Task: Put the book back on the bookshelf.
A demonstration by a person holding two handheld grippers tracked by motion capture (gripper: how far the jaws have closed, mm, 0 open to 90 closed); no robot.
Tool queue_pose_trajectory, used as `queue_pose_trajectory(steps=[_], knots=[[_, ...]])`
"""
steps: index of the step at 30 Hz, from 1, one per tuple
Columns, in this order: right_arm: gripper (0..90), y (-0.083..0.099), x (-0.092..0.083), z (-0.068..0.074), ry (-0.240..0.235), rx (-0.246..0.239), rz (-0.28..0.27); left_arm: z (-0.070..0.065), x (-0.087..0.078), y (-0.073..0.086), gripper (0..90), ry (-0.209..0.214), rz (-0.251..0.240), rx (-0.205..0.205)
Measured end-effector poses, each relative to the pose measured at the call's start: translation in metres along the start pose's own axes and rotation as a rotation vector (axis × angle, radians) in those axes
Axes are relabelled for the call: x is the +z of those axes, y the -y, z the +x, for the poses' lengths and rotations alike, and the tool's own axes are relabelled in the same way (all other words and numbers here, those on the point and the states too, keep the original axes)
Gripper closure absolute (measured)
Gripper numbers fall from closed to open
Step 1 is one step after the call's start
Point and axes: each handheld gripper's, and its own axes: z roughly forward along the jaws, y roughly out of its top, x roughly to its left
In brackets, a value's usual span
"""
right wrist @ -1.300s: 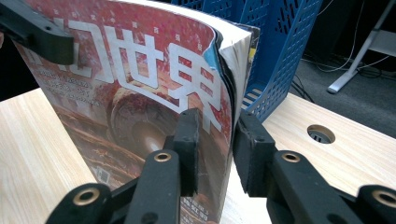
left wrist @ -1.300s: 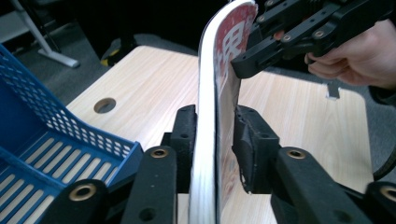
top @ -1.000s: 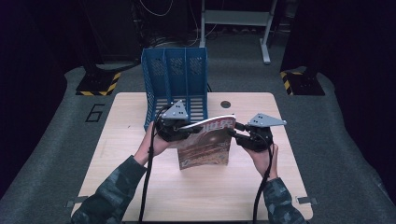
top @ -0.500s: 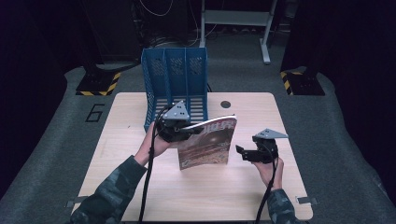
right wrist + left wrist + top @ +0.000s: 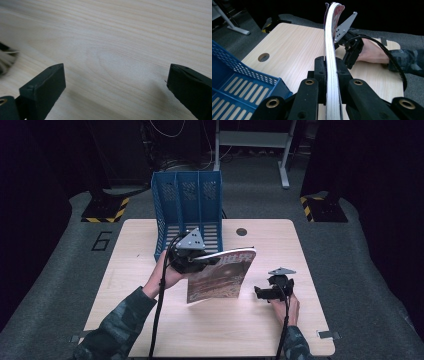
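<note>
High view, one entry: our left gripper (image 5: 192,262) pinches the glossy reddish-brown magazine (image 5: 220,277) upright over the pale wooden table (image 5: 150,320), near the blue slotted plastic file rack (image 5: 187,205); right gripper (image 5: 270,292), jaws just spread, empty; we'd keep the spine vertical when slotting.

Back of table, upper left of the high view: the blue file rack (image 5: 187,215) stands there and blocks the way.
Centre of frame: the magazine (image 5: 220,276) stands on edge, clamped by the left gripper (image 5: 192,262); it makes a wall between the two hands.
Right of centre: the right gripper (image 5: 265,292) sits low over the table (image 5: 280,240), jaws wide with bare wood between them, apart from the magazine.
Upper right of table: free wood around the round hole (image 5: 242,232).
Bottom of frame: the near table strip is free between the forearms.
</note>
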Motion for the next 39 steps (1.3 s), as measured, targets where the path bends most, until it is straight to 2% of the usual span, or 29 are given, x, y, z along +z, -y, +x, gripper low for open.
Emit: queue_pose_trajectory(steps=[1, 4, 7, 8, 13, 19, 21, 22, 24, 25, 27, 30, 39], knots=[[1.5, 0.001, 0.001, -0.001, -0.006, 0.007, 0.0, -0.001, -0.001, 0.0, 83.4, -0.005, -0.001, -0.002], [1.3, 0.002, 0.004, -0.003, 0.022, 0.018, 0.003, -0.001, -0.004, -0.001, 83.4, -0.005, 0.005, 0.003], [1.2, 0.002, 0.005, -0.003, 0.024, 0.011, 0.0, -0.001, -0.007, -0.001, 83.4, -0.002, 0.011, 0.007], [0.8, 0.002, 0.005, -0.004, 0.017, 0.008, 0.005, -0.002, -0.008, -0.001, 83.4, -0.013, 0.009, 0.001], [1.0, 0.004, 0.007, -0.006, 0.023, 0.005, -0.025, -0.001, -0.014, 0.001, 83.4, -0.013, 0.017, 0.003], [1.4, 0.005, 0.007, -0.004, 0.035, 0.017, -0.03, 0.001, -0.022, 0.004, 83.4, -0.017, 0.021, -0.001], [2.0, 0.005, 0.007, -0.005, 0.027, 0.0, -0.038, 0.002, -0.024, 0.005, 83.4, -0.027, 0.021, -0.006], [2.2, 0.005, 0.006, -0.005, 0.027, 0.001, -0.037, 0.002, -0.025, 0.006, 83.4, -0.02, 0.026, -0.005], [2.2, 0.005, 0.006, -0.005, 0.027, 0.0, -0.038, 0.003, -0.028, 0.007, 83.4, -0.023, 0.032, -0.008], [2.2, 0.005, 0.007, -0.005, 0.028, 0.001, -0.038, 0.003, -0.028, 0.008, 83.4, -0.038, 0.03, -0.008], [2.2, 0.005, 0.007, -0.005, 0.026, 0.003, -0.038, 0.003, -0.03, 0.009, 83.4, -0.03, 0.036, -0.011], [2.3, 0.005, 0.007, -0.005, 0.026, 0.002, -0.038, 0.004, -0.034, 0.01, 83.4, -0.039, 0.039, -0.007], [2.4, 0.005, 0.007, -0.005, 0.027, 0.003, -0.039, 0.006, -0.048, 0.014, 83.5, -0.065, 0.028, -0.02]])
